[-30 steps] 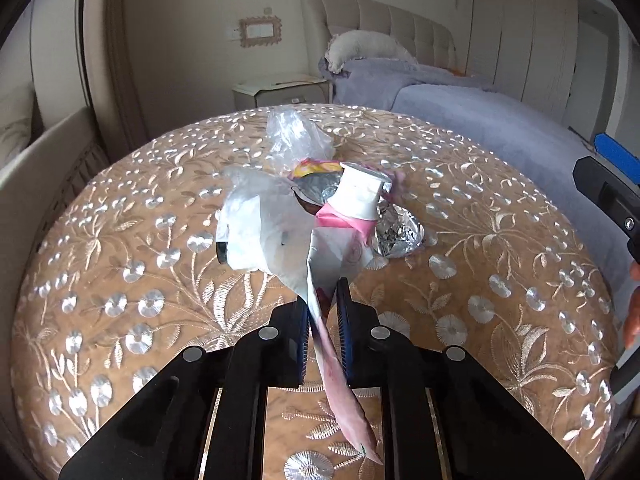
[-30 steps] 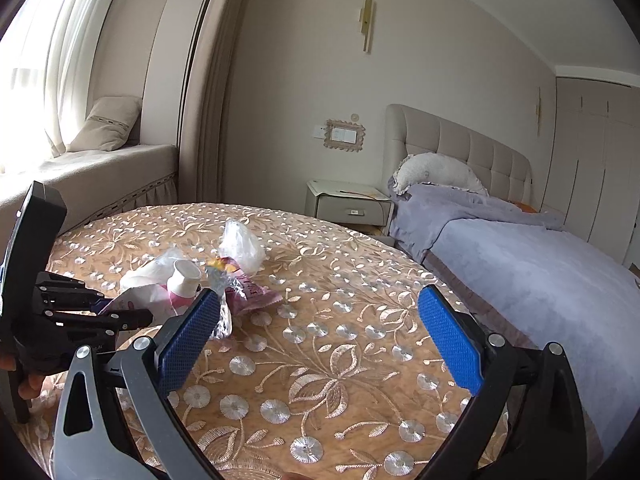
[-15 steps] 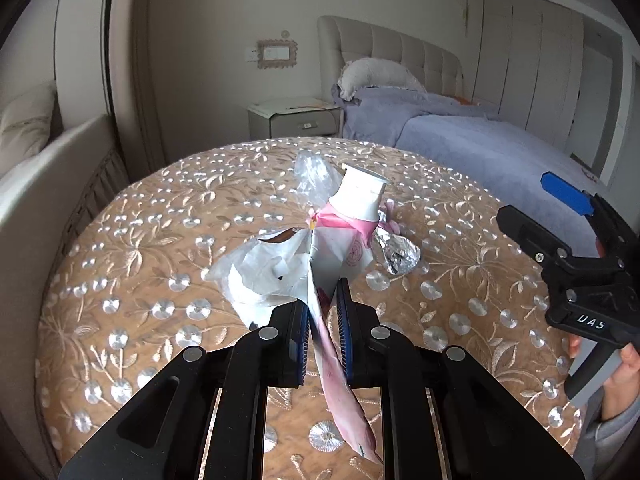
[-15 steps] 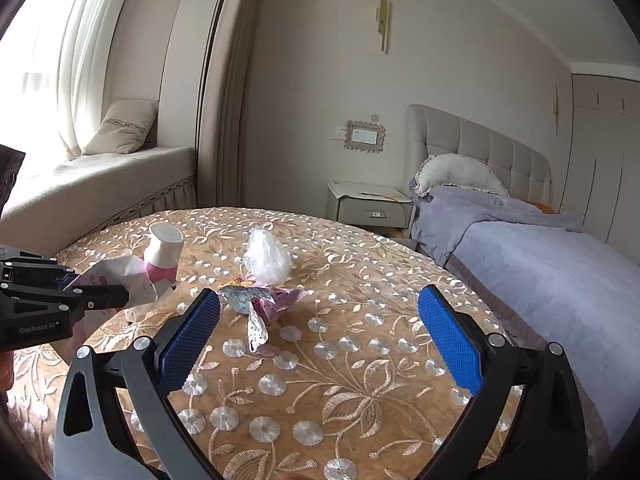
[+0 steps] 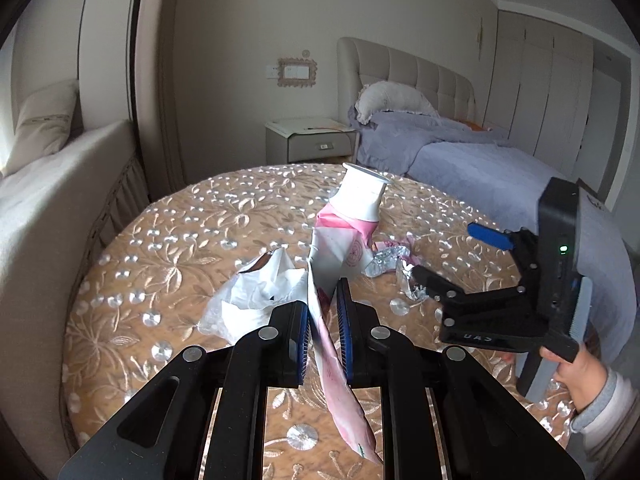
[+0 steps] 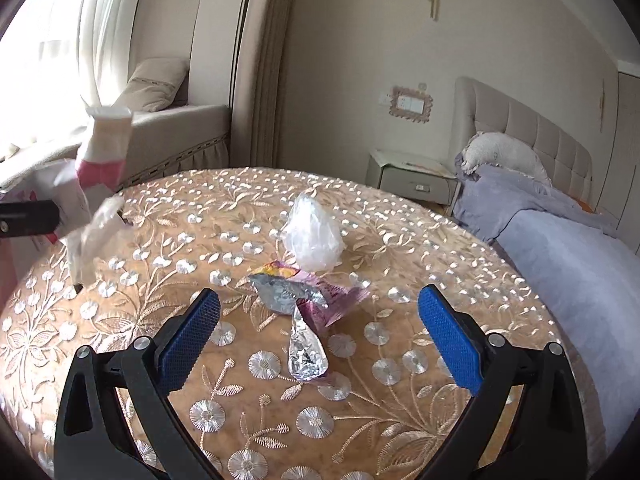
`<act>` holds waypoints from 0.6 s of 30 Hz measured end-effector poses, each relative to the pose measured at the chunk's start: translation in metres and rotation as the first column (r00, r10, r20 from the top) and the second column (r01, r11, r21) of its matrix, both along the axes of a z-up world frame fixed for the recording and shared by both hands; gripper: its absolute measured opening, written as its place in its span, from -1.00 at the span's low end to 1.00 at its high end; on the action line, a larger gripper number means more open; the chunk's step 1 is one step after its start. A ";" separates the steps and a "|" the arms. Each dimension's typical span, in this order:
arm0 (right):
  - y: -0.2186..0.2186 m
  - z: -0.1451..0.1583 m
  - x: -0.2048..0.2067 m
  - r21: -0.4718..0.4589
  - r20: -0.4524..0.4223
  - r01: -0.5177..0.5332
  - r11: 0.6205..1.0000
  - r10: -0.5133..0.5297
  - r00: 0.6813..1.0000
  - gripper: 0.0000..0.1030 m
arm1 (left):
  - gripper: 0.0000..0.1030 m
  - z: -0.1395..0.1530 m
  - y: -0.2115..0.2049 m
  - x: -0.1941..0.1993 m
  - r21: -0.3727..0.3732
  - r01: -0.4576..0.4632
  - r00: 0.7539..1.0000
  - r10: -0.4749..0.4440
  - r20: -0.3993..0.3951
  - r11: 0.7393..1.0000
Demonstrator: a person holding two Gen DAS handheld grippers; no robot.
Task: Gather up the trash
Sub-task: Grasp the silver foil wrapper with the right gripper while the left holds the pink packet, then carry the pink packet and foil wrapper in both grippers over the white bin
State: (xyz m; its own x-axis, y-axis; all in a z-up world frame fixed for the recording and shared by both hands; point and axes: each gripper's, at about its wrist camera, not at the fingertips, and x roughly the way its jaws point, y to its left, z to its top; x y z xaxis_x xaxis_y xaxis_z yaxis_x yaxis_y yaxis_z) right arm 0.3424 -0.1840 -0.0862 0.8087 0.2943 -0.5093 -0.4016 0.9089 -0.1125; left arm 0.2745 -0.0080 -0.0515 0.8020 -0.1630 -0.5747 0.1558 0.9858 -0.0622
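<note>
The right gripper [image 5: 448, 266] body bears small lettering, seemingly "UAS", mirrored.

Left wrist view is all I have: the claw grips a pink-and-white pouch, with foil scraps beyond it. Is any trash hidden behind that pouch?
Observer: Yes. The right wrist view shows a crumpled clear plastic bag on the table, just behind the foil wrappers; the pouch blocks it for you.
Operator: Is the right claw on anything?
Observer: No. The right claw is open with bare pads; a foil strip lies on the cloth ahead of the gap, untouched.
Operator: Any other wrapper in that pile?
Observer: A purple-and-yellow wrapper lies under the foil.
</note>
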 end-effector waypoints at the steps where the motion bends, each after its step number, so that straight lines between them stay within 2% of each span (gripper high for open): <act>1: 0.002 -0.006 0.005 -0.009 -0.026 -0.001 1.000 0.001 1.000 0.91 | -0.76 0.002 0.001 -0.002 0.000 -0.001 1.000 0.001 0.005 1.000; 3: 0.008 -0.013 0.018 -0.027 -0.093 -0.005 1.000 0.002 0.996 0.90 | -0.76 0.004 0.001 -0.005 -0.007 -0.002 1.000 0.002 0.014 1.000; 5: 0.010 -0.017 0.025 -0.038 -0.116 0.007 0.999 -0.011 0.993 0.69 | -0.76 0.005 0.001 -0.009 -0.018 -0.001 1.000 0.001 0.020 1.000; 8: 0.012 -0.030 0.038 -0.061 -0.216 -0.003 0.998 -0.010 0.976 0.37 | -0.76 0.004 0.001 -0.013 -0.031 0.003 1.000 -0.003 0.019 1.000; 9: 0.011 -0.034 0.042 -0.039 -0.259 -0.018 0.999 0.007 0.966 0.18 | -0.76 0.003 0.001 -0.013 -0.032 0.001 1.000 -0.001 0.017 0.999; 10: 0.010 -0.037 0.044 -0.030 -0.287 -0.022 0.999 0.012 0.958 -0.14 | -0.76 0.003 0.001 -0.014 -0.031 0.003 1.000 -0.002 0.015 1.000; 11: 0.009 -0.041 0.046 -0.037 -0.311 -0.015 0.999 0.003 0.950 -0.37 | -0.76 0.002 0.001 -0.016 -0.031 0.003 1.000 -0.002 0.017 1.000; 12: 0.009 -0.043 0.047 -0.033 -0.326 -0.016 0.999 0.005 0.945 -0.79 | -0.76 0.003 0.000 -0.017 -0.032 0.002 1.000 -0.002 0.019 0.999; 14: 0.004 -0.040 0.044 -0.016 -0.319 0.002 1.000 -0.007 0.948 -0.86 | -0.76 0.004 -0.002 -0.020 -0.029 0.004 1.000 -0.003 0.023 1.000; 18: -0.001 -0.023 0.025 -0.003 -0.240 0.002 1.000 -0.002 0.971 -0.91 | -0.76 0.008 -0.004 -0.024 -0.021 0.004 0.999 -0.003 0.036 1.000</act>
State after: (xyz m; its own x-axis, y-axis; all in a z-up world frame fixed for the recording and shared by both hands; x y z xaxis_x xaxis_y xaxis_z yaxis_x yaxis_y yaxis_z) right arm 0.3679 -0.1852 -0.1088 0.6631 0.2912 -0.6895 -0.4153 0.9096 -0.0153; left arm 0.2501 -0.0124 -0.0433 0.8214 -0.1776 -0.5420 0.1614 0.9838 -0.0777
